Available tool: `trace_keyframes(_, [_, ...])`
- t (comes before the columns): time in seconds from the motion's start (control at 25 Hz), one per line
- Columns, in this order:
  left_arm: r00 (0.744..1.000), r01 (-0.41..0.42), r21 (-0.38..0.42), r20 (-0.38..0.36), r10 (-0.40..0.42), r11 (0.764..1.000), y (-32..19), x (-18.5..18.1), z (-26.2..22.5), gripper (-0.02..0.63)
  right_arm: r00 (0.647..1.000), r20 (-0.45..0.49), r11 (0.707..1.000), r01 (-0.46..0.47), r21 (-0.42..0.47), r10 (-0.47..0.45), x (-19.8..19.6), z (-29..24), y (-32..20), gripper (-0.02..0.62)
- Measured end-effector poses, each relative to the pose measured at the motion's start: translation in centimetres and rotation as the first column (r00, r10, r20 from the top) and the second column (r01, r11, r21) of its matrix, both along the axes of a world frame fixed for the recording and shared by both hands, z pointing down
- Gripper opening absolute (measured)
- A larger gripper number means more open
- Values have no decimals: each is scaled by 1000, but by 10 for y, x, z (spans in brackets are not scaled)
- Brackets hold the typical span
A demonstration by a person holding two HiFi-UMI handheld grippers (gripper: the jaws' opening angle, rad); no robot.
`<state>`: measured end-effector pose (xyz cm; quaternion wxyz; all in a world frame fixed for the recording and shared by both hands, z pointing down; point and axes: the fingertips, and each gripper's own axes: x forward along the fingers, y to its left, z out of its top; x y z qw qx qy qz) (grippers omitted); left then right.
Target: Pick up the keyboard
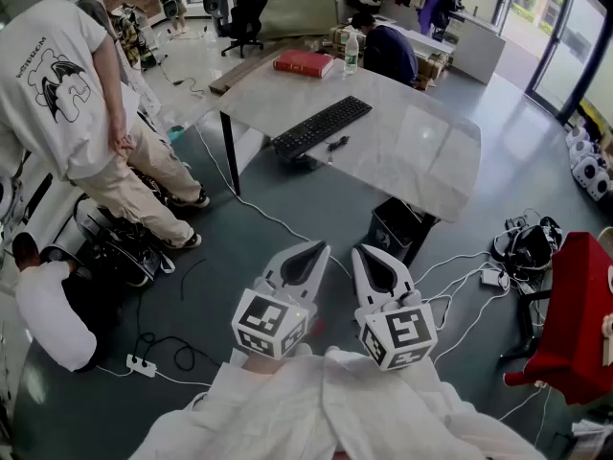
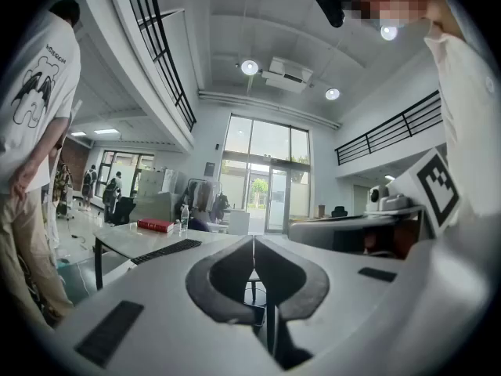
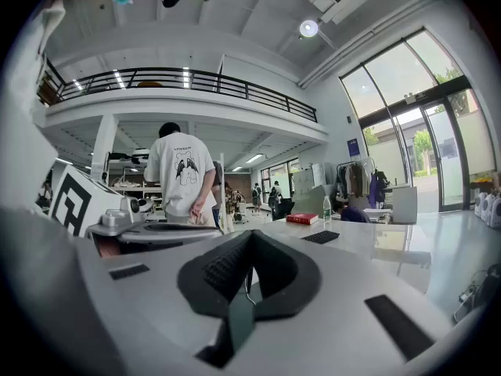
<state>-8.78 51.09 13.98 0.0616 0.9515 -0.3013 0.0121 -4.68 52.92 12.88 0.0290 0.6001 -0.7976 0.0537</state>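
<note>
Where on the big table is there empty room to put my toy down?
The table is bare right of the keyboard, out to its right edge, and between keyboard and red book. It is crowded at the far end around the book and water bottle.

Black keyboard [image 1: 320, 127] flat on table [image 1: 421, 151]

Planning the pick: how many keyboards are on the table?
1. The black keyboard lies on the grey table, near its left edge, short of the red book. No other shows.

Right gripper [image 3: 249, 251] jaws together, empty; keyboard [image 3: 321, 237] on table [image 3: 391, 245].
</note>
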Motion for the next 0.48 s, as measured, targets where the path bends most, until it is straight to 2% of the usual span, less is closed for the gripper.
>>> trace_keyframes(0.2, [1000, 2, -17, -3, -2, 1000, -3, 5, 8, 14, 1000, 23, 1000, -16, -14, 16, 14, 9, -2, 29])
trace_keyframes(0.48, [1000, -6, -31, 4, 6, 999, -6, 10, 13, 14, 1000, 18, 1000, 15, -26, -15, 8, 13, -5, 29])
